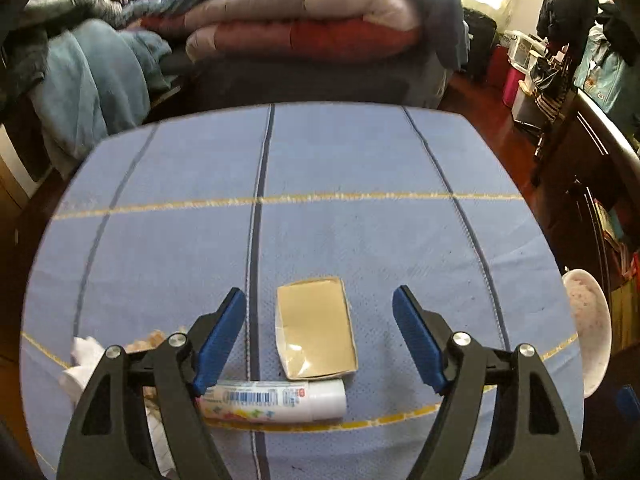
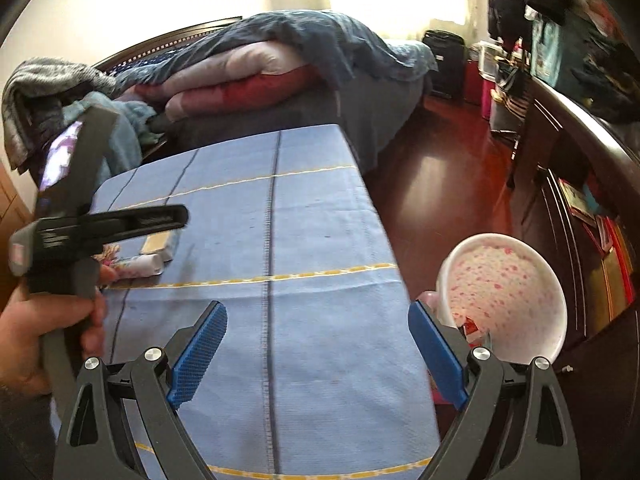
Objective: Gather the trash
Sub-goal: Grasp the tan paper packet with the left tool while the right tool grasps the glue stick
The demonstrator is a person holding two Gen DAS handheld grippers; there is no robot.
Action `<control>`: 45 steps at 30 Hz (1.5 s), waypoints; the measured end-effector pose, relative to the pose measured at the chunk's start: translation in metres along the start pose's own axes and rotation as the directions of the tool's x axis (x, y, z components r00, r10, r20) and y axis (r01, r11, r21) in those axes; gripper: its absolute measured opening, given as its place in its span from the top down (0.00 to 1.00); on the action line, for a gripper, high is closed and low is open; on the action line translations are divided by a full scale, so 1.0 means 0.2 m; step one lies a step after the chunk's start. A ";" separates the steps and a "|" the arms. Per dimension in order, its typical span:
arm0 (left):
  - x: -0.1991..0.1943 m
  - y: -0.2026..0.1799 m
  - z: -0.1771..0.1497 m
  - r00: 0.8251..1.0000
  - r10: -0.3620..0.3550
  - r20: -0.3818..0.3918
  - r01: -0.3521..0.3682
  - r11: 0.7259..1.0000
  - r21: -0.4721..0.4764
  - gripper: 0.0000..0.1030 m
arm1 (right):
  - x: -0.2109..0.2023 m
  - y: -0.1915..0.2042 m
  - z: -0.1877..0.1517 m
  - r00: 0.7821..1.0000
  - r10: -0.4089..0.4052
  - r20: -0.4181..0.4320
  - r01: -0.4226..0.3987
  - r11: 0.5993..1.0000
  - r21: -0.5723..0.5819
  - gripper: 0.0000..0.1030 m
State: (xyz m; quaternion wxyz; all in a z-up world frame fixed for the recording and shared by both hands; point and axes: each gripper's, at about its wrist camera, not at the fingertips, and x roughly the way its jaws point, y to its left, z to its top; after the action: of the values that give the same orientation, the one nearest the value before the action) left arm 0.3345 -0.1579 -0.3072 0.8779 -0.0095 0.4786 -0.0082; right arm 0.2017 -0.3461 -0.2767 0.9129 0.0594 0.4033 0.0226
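A blue woven tablecloth with a matt, finely dimpled texture and stitched yellow and dark lines is seen. A small cardboard box, tan and matt, is partly covered by shiny clear film. A smooth white plastic tube carries a glossy printed label. Crumpled white paper looks soft. The left gripper is made of matt black plastic with ribbed blue pads and bright metal pins. A glossy speckled bin and polished reddish wood floor are shown.
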 end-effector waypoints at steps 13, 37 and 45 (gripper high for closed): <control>0.05 0.00 -0.01 0.999 -0.046 0.003 0.046 0.998 0.029 0.62 | 0.05 0.18 0.01 0.999 0.013 -0.043 -0.016 0.998 -0.062 0.11; -0.36 0.60 0.08 0.980 -0.059 0.192 0.081 0.991 -0.109 0.61 | 0.46 0.93 0.08 0.981 0.127 -0.146 -0.153 0.971 -0.183 0.04; -0.38 0.65 0.09 0.975 -0.074 0.208 0.101 0.988 -0.118 0.61 | 0.53 1.00 0.11 0.984 0.105 -0.141 -0.128 0.978 -0.167 0.04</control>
State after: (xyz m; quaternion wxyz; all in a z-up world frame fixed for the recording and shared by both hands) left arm 0.3091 -0.0267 -0.2378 0.9185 -0.0877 0.3853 -0.0153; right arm 0.2906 -0.1393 -0.3143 0.8831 0.0007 0.4548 0.1152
